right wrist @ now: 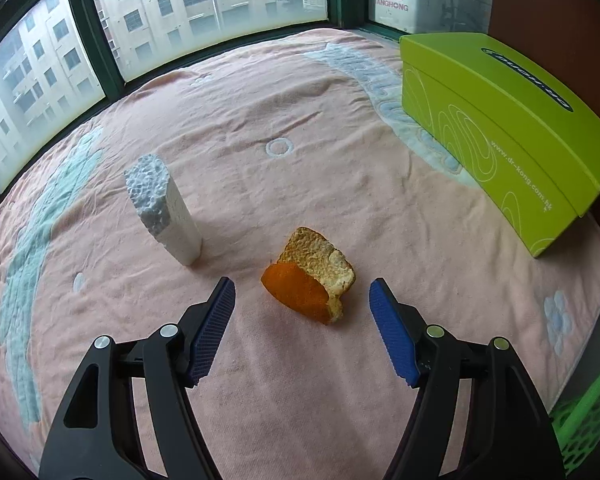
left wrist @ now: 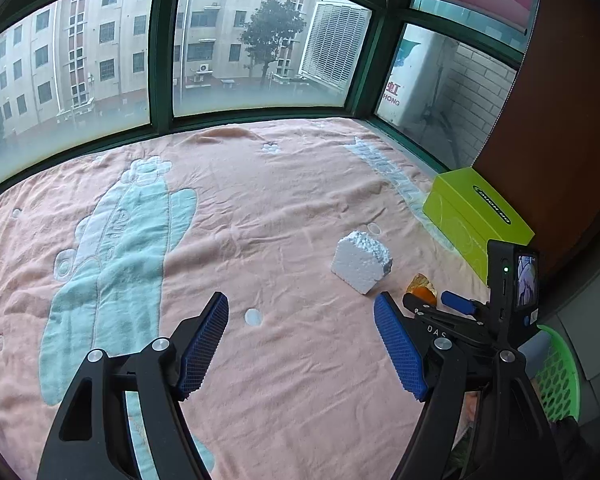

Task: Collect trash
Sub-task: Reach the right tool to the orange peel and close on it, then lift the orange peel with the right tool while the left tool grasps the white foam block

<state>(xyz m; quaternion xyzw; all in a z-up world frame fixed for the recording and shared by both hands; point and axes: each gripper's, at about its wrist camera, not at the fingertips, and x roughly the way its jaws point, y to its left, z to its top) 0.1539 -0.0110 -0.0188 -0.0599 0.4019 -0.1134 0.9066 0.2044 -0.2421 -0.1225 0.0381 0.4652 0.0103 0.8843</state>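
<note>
A piece of orange peel (right wrist: 310,278) lies on the pink blanket (right wrist: 300,184). My right gripper (right wrist: 302,296) is open and empty, its blue pads either side of the peel's near end, not touching it. A white foam block (right wrist: 166,210) stands upright to the left of the peel. In the left wrist view the foam block (left wrist: 362,260) lies ahead to the right and the peel (left wrist: 420,286) is partly hidden behind the right gripper's body (left wrist: 460,316). My left gripper (left wrist: 300,312) is open and empty above the blanket.
A lime-green cardboard box (right wrist: 500,120) sits at the blanket's right edge, by a brown wall. A green mesh basket (left wrist: 560,376) stands off the bed at the lower right, and also shows in the right wrist view (right wrist: 592,416). Dark green window frames run along the far side.
</note>
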